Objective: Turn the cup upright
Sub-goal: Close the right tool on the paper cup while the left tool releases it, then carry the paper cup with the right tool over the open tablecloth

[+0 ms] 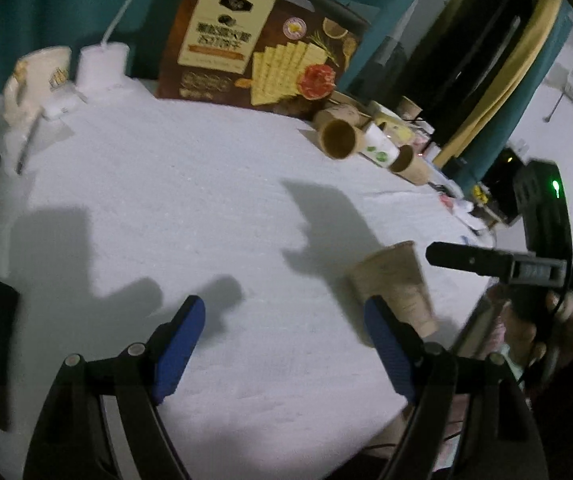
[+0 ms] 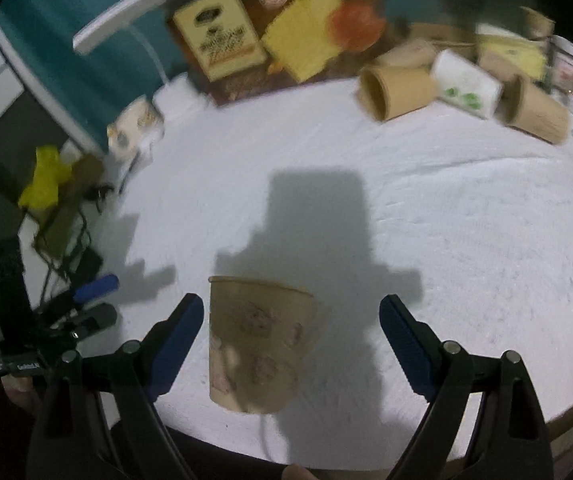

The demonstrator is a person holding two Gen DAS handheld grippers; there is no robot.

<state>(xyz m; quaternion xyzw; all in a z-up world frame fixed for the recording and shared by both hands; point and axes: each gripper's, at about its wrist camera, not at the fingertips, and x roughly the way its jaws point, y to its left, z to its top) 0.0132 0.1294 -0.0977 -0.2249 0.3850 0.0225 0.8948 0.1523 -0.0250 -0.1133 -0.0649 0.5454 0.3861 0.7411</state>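
A brown paper cup with a faint pink print stands on the white table, wide rim up, close to the near edge. My right gripper is open around it. The cup sits nearer the left blue pad, and neither pad touches it. In the left wrist view the same cup stands just beyond my left gripper's right finger. The left gripper is open over bare table with nothing between its pads. A hand holds the right gripper at the right edge of that view, its black finger level with the cup's rim.
Two brown cups and a white cup with green print lie on their sides at the back right. A brown cracker box leans at the back. A lamp base and a cream mug sit at the back left.
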